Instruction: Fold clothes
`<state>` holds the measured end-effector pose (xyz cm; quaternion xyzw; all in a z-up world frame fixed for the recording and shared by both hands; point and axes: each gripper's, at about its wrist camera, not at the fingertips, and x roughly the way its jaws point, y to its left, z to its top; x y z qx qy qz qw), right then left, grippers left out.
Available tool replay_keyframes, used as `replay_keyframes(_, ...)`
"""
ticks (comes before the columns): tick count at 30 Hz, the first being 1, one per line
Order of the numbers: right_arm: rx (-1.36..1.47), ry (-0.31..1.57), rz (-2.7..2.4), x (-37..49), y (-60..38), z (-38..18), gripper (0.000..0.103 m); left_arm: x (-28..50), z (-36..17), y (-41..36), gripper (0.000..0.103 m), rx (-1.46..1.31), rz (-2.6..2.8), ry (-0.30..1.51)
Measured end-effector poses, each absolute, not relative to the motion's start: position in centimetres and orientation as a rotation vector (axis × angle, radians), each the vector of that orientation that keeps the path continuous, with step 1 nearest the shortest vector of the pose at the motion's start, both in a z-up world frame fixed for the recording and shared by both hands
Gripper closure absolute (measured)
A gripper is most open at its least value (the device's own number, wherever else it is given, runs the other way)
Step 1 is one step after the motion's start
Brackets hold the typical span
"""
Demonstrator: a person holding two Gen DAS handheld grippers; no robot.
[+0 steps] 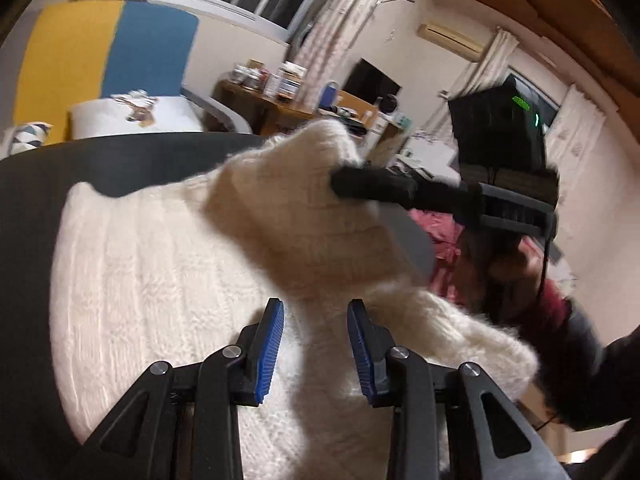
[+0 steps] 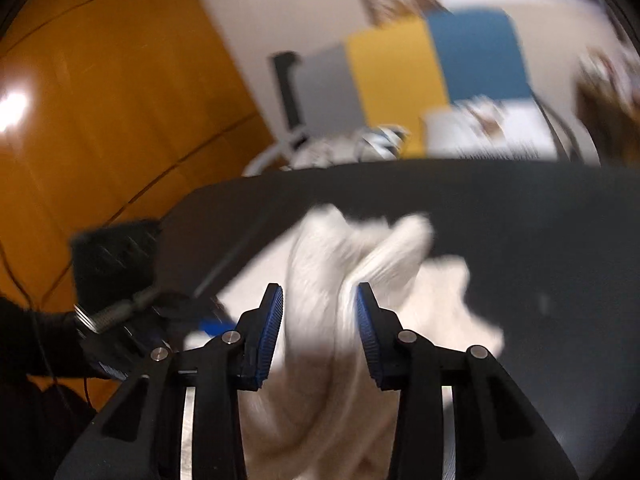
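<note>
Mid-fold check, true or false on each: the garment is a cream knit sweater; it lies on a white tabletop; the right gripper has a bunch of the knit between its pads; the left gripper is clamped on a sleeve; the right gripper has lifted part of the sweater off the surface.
1. The garment is a cream knit sweater. True.
2. It lies on a white tabletop. False: the surface under it is dark, nearly black.
3. The right gripper has bunched knit between its pads. True.
4. The left gripper is clamped on a sleeve. False: its jaws stand apart over the knit, gripping nothing.
5. The right gripper has lifted part of the sweater. True: the left wrist view shows a raised fold at its fingers.
</note>
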<state>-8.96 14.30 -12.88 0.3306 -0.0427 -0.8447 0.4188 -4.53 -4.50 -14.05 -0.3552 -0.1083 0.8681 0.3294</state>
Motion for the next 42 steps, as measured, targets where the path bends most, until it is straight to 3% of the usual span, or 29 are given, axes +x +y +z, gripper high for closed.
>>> replay_keyframes(4, 1.056, 0.036, -2.19, -12.5, 13.6, -16.8, 0.06, -4.5, -14.8, -3.4, 0.07, -0.942, 2.292, -0.26)
replay_keyframes(6, 1.116, -0.08, -2.155, -13.3, 15.1, -18.9, 0.06, -4.6, -14.9, -2.9, 0.069, -0.959, 2.282, -0.23)
replay_keyframes(8, 1.107, -0.234, -2.102, -13.5, 16.6, -19.8, 0.051, -4.9, -15.0, -3.1, 0.069, -0.963, 2.273, -0.248)
replay_keyframes(11, 1.003, -0.496, -1.956, -12.9, 18.6, -19.5, 0.025, -4.9, -15.1, -3.3, 0.069, -0.965, 2.269, -0.266)
replay_keyframes(12, 0.979, -0.561, -1.895, -12.8, 19.0, -19.5, 0.007, -4.5, -15.1, -3.1, 0.069, -0.956, 2.282, -0.254)
replay_keyframes(13, 0.966, -0.605, -1.845, -12.9, 19.1, -19.6, 0.0, -4.2, -15.1, -3.0, 0.069, -0.946, 2.294, -0.242)
replay_keyframes(20, 1.193, -0.484, -1.859, -13.5, 17.0, -20.6, 0.002, -2.4, -15.5, -2.9, 0.068, -0.917, 2.335, -0.225)
replay_keyframes(21, 1.203, -0.473, -1.897, -13.5, 17.3, -20.2, 0.015, -2.3, -15.5, -2.9, 0.068, -0.916, 2.339, -0.228)
replay_keyframes(22, 1.214, -0.462, -1.935, -13.5, 17.5, -19.9, 0.045, -2.1, -15.4, -3.0, 0.068, -0.915, 2.343, -0.23)
replay_keyframes(23, 1.225, -0.451, -1.973, -13.4, 17.8, -19.5, 0.067, -1.9, -15.2, -3.1, 0.068, -0.911, 2.349, -0.228)
replay_keyframes(24, 1.232, -0.437, -2.008, -13.4, 18.0, -19.1, 0.081, -1.7, -15.0, -3.2, 0.068, -0.904, 2.365, -0.223)
replay_keyframes(32, 0.914, -0.044, -2.077, -12.1, 12.0, -8.3, 0.081, -0.3, -12.9, -5.9, 0.062, -0.762, 2.547, -0.298)
replay_keyframes(34, 0.976, 0.059, -2.108, -14.1, 10.8, -9.3, 0.081, -1.2, -14.1, -6.0, 0.062, -0.864, 2.535, -0.291)
replay_keyframes(38, 1.212, 0.086, -2.093, -18.4, 10.6, -15.4, 0.077, -1.0, -15.6, -6.3, 0.062, -0.927, 2.472, -0.319)
replay_keyframes(41, 1.233, -0.117, -2.056, -18.8, 13.0, -17.2, 0.058, -0.8, -15.2, -7.5, 0.061, -0.919, 2.457, -0.389)
replay_keyframes(42, 1.222, -0.169, -2.076, -18.7, 14.0, -16.8, 0.048, -0.8, -15.1, -8.2, 0.061, -0.914, 2.461, -0.429)
